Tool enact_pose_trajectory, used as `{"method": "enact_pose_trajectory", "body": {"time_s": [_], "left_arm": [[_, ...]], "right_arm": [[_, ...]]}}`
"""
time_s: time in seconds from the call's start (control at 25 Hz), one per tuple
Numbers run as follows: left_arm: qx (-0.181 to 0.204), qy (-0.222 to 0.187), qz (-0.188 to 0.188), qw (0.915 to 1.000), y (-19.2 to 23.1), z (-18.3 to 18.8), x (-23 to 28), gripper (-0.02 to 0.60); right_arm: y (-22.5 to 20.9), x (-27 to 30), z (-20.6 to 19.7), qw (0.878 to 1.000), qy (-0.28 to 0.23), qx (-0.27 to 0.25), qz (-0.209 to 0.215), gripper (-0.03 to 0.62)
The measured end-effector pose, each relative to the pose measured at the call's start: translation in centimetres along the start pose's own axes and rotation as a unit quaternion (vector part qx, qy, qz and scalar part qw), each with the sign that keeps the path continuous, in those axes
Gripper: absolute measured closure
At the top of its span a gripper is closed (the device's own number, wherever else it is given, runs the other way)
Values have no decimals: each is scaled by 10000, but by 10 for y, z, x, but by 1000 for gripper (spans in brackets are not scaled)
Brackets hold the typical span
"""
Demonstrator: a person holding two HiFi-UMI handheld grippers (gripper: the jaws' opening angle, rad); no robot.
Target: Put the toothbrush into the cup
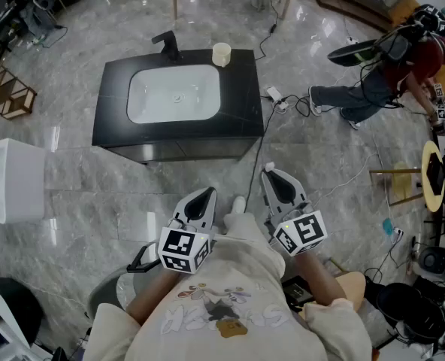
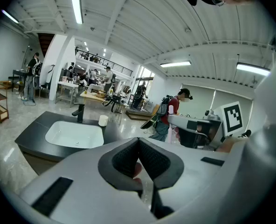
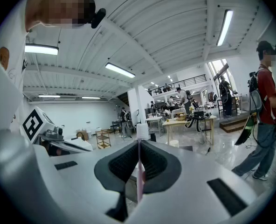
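Nearest the person's chest, the left claw (image 2: 138,140) has its jaws pressed together, empty. Beside it, the right claw (image 3: 139,143) is clamped on the toothbrush (image 3: 141,131), which stands head-up. Well ahead, the cup (image 1: 221,53) stands on the black tabletop (image 1: 117,111), at the far right corner of the sink (image 1: 174,94).

Pale pink toothbrush (image 3: 139,169) clamped upright by the right hand-held gripper (image 3: 139,143); cream cup (image 1: 221,53) upright on the black counter (image 1: 241,96).

The room is bright. Long lights (image 2: 76,3) on the ceiling (image 2: 142,27) shine and leave white shiny spots on the grey floor (image 1: 95,201). Both gripper views bend round, with black corners. Near parts look soft.
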State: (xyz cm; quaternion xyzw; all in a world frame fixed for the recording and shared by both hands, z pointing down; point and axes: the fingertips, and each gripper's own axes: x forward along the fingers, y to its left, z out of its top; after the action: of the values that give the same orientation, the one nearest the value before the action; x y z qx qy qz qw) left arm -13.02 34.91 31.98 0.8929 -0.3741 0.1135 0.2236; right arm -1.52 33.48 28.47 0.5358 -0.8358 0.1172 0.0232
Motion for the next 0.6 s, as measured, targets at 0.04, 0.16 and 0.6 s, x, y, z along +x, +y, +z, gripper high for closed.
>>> {"method": "enact_pose_trajectory", "body": {"time_s": [0.04, 0.16, 0.6], "left_arm": [[-29, 21, 18, 10000, -1, 1, 6, 574], [-35, 57, 85, 9999, -3, 5, 24, 574], [296, 80, 127, 9995, -16, 24, 57, 574]], "right_arm": [[-4, 0, -1, 10000, 27, 38, 20, 568], [-15, 2, -3, 9998, 64, 122, 121, 568], [-31, 17, -1, 9989, 1, 301, 348, 568]]}}
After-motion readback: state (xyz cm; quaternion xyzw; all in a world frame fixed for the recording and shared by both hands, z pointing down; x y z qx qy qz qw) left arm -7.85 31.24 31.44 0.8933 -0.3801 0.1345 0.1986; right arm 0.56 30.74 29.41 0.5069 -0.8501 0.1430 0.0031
